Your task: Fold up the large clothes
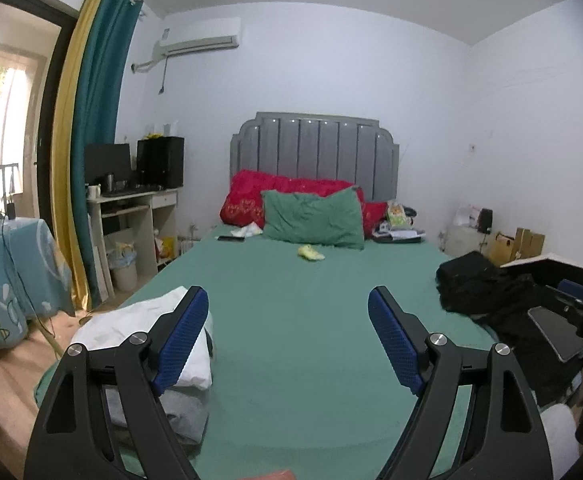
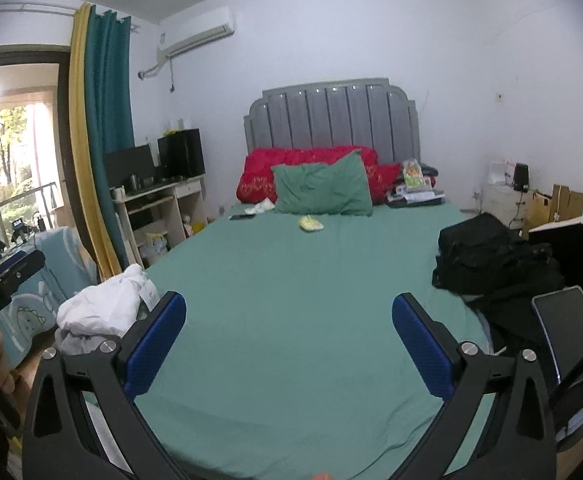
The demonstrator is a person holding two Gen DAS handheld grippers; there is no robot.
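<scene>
While both sets of tongs hang above the near end of the green bed (image 1: 291, 320), I see nothing held in either. At the lower left of the left wrist frame, a white garment (image 1: 139, 332) lies piled on a grey one (image 1: 187, 420), partly behind my left tongs (image 1: 289, 344), whose blue pads are spread wide apart. My right tongs (image 2: 289, 344) gape just as wide over bare sheet. A green pillow (image 2: 323, 190) leans against red bedding (image 2: 311, 160) at frame centre. At the right edge, black clothes (image 2: 495, 264) sit heaped on the bed.
</scene>
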